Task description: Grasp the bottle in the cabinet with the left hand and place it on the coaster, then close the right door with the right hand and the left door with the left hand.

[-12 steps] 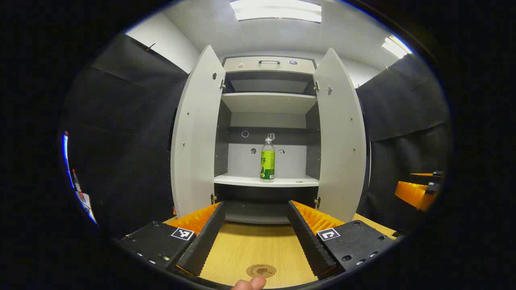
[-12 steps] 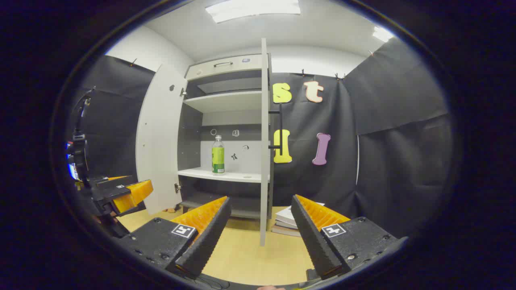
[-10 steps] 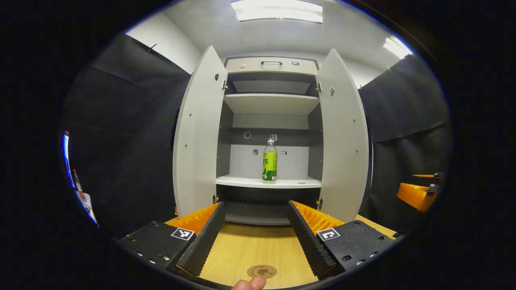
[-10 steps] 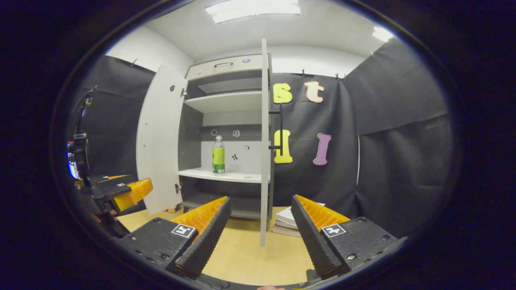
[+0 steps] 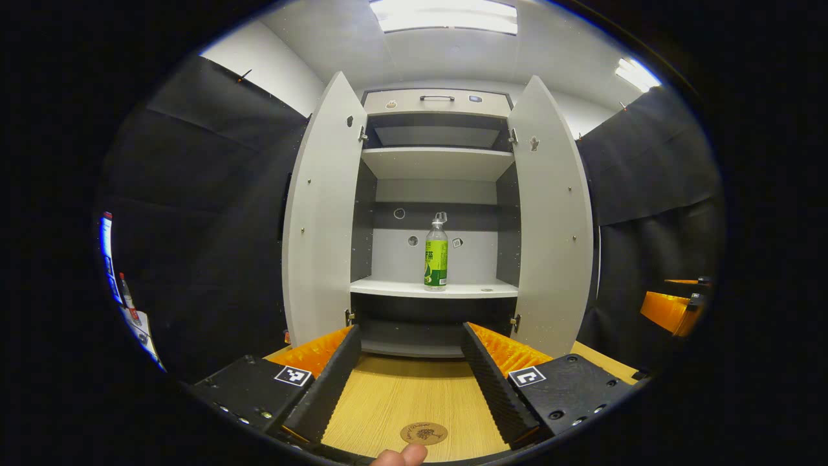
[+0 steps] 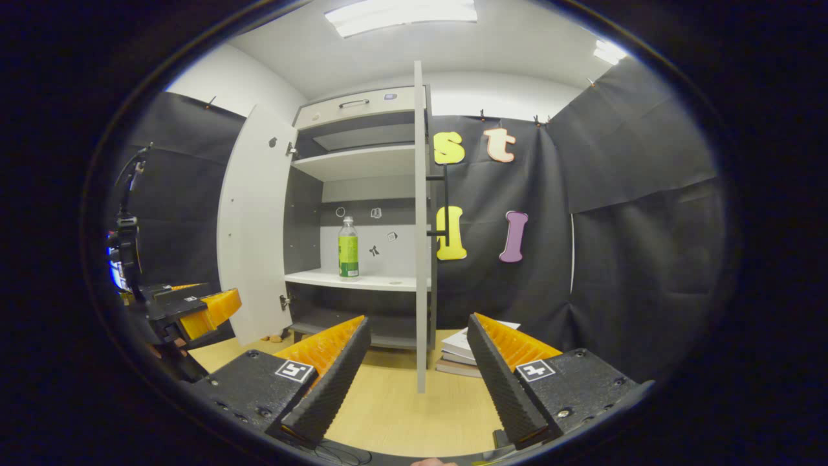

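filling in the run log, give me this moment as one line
stage: pre-grasp | bottle: upright on cabinet shelf | left gripper: open, facing bottle | right gripper: open | coaster: bare | doors: both open

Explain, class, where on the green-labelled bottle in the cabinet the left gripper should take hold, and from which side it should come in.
Grip the bottle around its labelled middle, probably the best spot, coming straight in from the front through the open doors. It stands upright on the shelf with space on both sides, so the open left gripper can put one finger on each side. The neck is narrow and high, so a grip there would likely be less steady.
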Demonstrator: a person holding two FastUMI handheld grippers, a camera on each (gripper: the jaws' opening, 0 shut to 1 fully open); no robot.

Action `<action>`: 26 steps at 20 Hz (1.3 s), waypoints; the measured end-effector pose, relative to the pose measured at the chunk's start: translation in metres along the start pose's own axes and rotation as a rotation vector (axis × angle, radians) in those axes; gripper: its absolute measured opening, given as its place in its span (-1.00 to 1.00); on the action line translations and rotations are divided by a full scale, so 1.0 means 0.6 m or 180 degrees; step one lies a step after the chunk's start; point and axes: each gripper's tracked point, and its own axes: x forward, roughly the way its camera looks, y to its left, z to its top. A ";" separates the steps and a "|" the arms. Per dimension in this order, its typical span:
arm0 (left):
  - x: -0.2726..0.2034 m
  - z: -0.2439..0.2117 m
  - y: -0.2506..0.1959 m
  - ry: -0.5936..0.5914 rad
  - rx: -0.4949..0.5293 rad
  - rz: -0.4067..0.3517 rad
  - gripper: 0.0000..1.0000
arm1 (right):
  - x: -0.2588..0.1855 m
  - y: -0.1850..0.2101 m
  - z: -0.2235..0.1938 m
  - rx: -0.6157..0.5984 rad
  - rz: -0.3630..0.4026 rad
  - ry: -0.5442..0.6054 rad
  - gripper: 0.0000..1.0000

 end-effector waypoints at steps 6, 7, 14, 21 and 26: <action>-0.001 0.000 0.001 0.0006 0.0011 -0.0035 0.89 | -0.004 0.001 0.000 0.0075 -0.0023 0.0012 0.97; 0.000 0.000 0.002 0.0008 0.0003 -0.0042 0.90 | -0.004 0.000 0.001 0.0072 -0.0031 0.0009 0.97; 0.011 0.015 -0.001 -0.0013 -0.0030 -0.0184 0.89 | -0.010 0.003 0.000 0.0059 -0.0060 0.0007 0.97; 0.067 0.046 -0.026 -0.0059 -0.0191 -0.0493 0.89 | -0.018 0.016 0.004 0.0059 -0.0085 -0.0025 0.96; 0.153 0.067 -0.058 -0.0020 -0.0443 -0.0918 0.89 | -0.033 0.017 -0.010 0.0082 -0.0214 0.0022 0.97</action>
